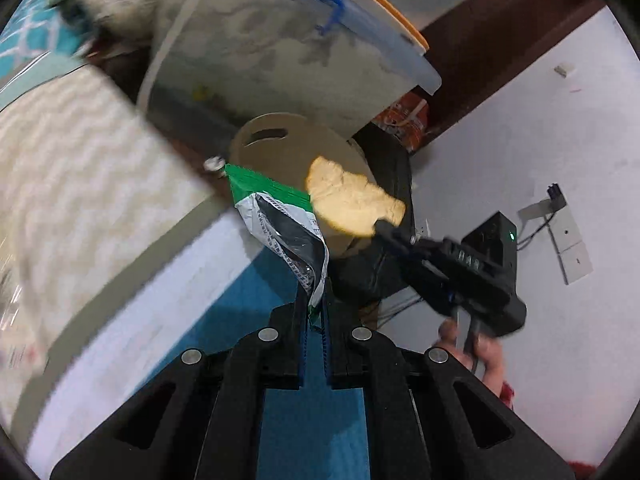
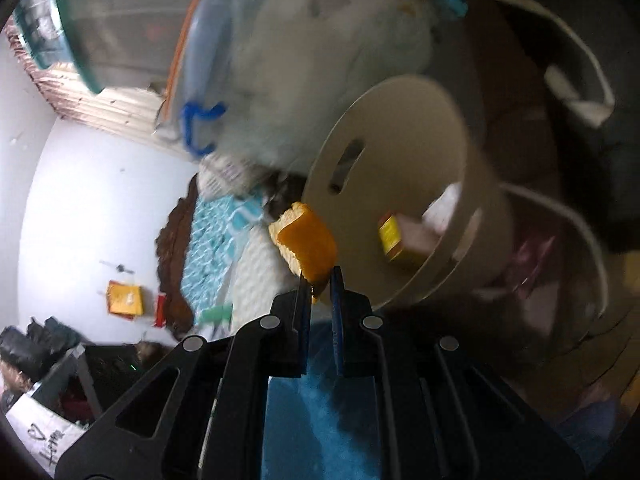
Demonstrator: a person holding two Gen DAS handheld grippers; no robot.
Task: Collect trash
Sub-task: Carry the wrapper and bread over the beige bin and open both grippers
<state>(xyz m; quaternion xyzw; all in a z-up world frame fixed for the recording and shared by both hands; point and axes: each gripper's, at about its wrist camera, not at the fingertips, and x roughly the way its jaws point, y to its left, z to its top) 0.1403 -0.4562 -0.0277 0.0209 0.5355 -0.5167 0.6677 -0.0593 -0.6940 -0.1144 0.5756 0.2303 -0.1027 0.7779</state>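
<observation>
From the left wrist, the left claw (image 1: 315, 312) is closed on a green and white wrapper (image 1: 286, 226), hanging before the beige bin (image 1: 276, 148). The right claw (image 1: 382, 226) enters from the right, pinching a yellow sponge (image 1: 352, 202).

From the right wrist, the right claw (image 2: 320, 284) grips the sponge (image 2: 308, 244) just left of the bin's rim (image 2: 320, 168), whose tilted mouth shows a yellow box (image 2: 390, 236) inside.

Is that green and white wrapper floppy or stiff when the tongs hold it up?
Probably floppy and light. The wrapper is crinkled and folded over on itself above the left tongs, which pinch only its bottom corner. It looks like thin shiny foil, so it may be a bit slippery, and it would likely flap when swung toward the bin.
</observation>
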